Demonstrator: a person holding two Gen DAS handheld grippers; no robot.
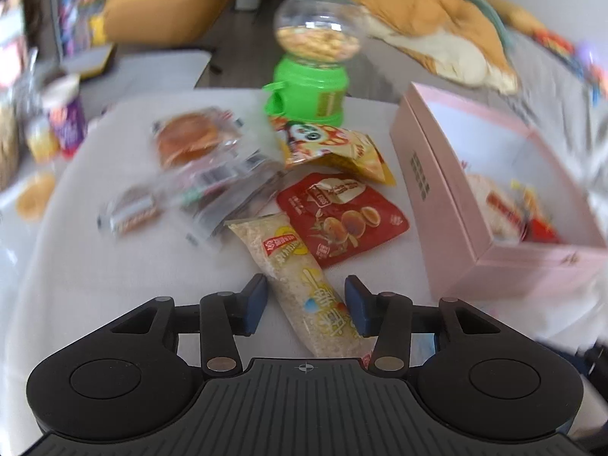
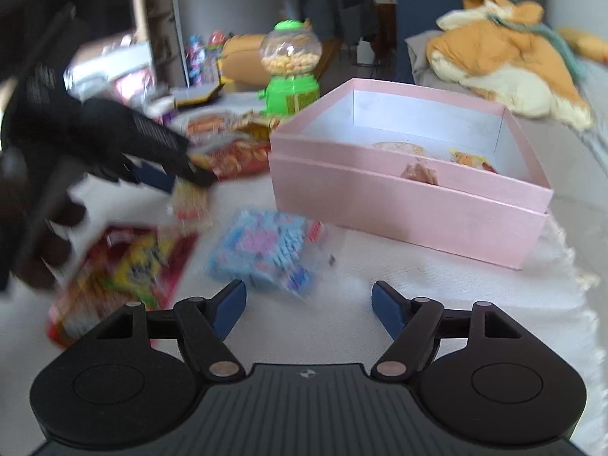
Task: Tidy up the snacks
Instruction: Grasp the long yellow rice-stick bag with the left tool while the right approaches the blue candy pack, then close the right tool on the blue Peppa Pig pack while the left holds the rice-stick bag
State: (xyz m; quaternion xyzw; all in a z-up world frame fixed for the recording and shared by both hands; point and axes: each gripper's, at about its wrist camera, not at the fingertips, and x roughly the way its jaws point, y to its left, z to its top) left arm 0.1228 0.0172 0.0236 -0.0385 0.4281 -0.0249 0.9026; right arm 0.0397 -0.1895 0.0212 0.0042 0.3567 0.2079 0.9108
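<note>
A long pale rice-cracker pack [image 1: 300, 277] lies on the white tablecloth between the fingers of my left gripper [image 1: 306, 304]. The jaws stand open: the left pad is clear of the pack and the right pad is at its edge. In the right wrist view that gripper [image 2: 171, 174] is a blurred black shape over the same pack [image 2: 190, 201]. My right gripper [image 2: 307, 304] is open and empty, just short of a blue snack pack [image 2: 266, 250]. The open pink box [image 2: 410, 197] [image 1: 456, 205] on the right holds a few snacks.
A red pack [image 1: 342, 220], a yellow panda pack [image 1: 330, 148] and clear bread packs [image 1: 190, 144] lie mid-table. A green candy dispenser [image 1: 311, 57] stands behind them. A red-yellow pack [image 2: 121, 277] lies at left below a hand [image 2: 45, 250]. An orange plush [image 2: 505, 49] lies beyond.
</note>
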